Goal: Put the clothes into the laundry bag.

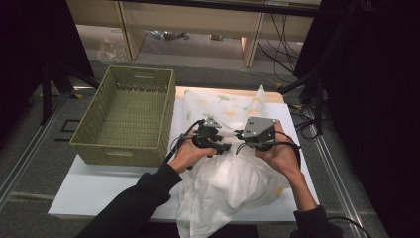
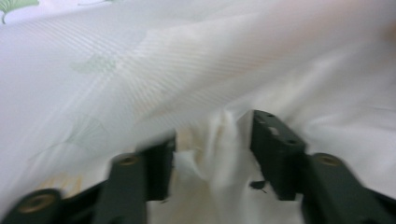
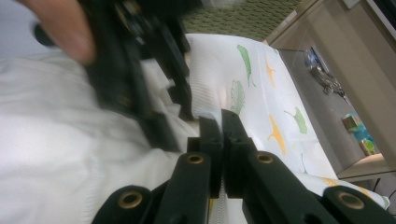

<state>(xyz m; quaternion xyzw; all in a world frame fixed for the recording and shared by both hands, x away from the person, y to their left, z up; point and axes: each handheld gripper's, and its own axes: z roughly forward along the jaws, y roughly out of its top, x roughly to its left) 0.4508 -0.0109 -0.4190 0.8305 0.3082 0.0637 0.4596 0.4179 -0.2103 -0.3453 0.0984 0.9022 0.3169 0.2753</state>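
A white cloth (image 1: 223,183) printed with green and orange leaves lies bunched on the white table (image 1: 99,188). Both grippers meet over its middle. My left gripper (image 1: 221,147) stands open, and a raised fold of the cloth (image 2: 187,56) sits between its two jaws (image 2: 212,140). My right gripper (image 1: 241,146) is shut on a thin edge of the cloth (image 3: 261,79), its jaws pressed together (image 3: 222,121). In the right gripper view the left gripper (image 3: 130,70) and a finger of the hand holding it are close at upper left, blurred.
A green woven basket (image 1: 119,151) stands on the table's left part, hollow side up; a corner of the basket (image 3: 238,14) also appears far off. Behind the table are wooden shelf legs (image 1: 250,44), cables and a dark curtain (image 1: 376,99) at right.
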